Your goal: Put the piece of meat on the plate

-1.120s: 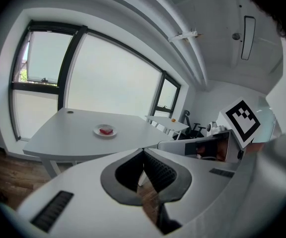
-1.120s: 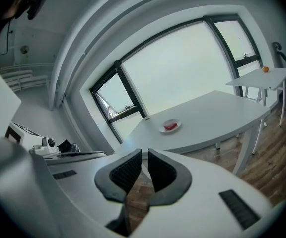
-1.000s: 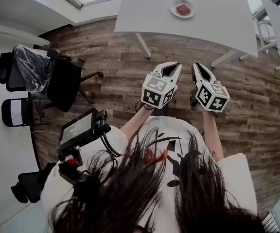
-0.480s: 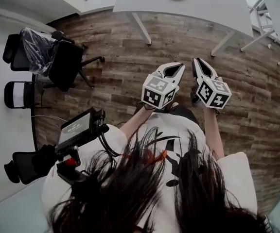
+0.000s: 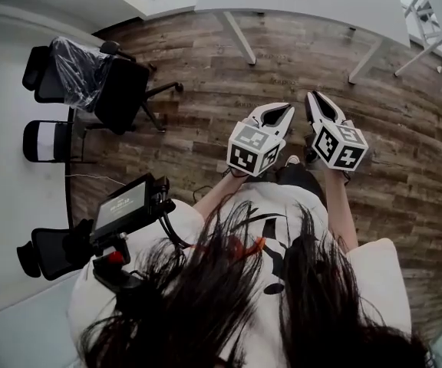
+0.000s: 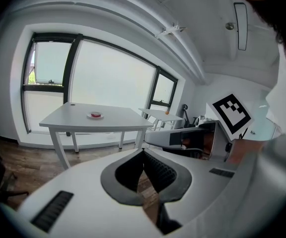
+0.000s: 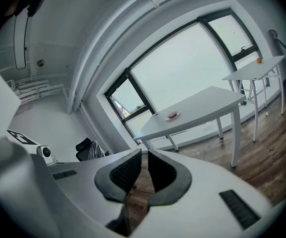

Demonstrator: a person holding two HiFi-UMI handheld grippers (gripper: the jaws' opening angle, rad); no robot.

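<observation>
1. The left gripper (image 6: 143,151) has its jaws drawn together. The ridged pads meet at the tips with nothing between them, and only floorboards show through the gap below.
2. The right gripper (image 7: 144,151) is closed down to a hairline slit and is likewise empty.
3. Both are held out in front of the person, side by side and near each other without touching, over bare floor (image 5: 206,90) and well apart from the table (image 5: 336,2).
4. The piece of meat (image 7: 173,114), small and red, lies on the white plate (image 7: 167,117), which stands on that table's top.
5. Judging from this, the placing looks done, and the step in hand seems to be only carrying two empty grippers around the room.
   - To do that well, keep the jaws closed.
   - Keep the marker cubes from knocking together.
   - Steer clear of the chair legs on the left.
   - If the plate needs another visit, come at the table's near, open edge rather than past its legs.
6. The tabletop is plain, pale and smooth, on slim white legs.
7. The room beyond has these features:
   - The floor is wood plank.
   - Tall dark-framed windows (image 6: 113,78) stand behind the table.
   - A second pale table (image 7: 254,73) stands to the right, with a small orange thing (image 7: 258,60) on it.
   - At the left are black office chairs, one wrapped in clear plastic (image 5: 83,79).
</observation>
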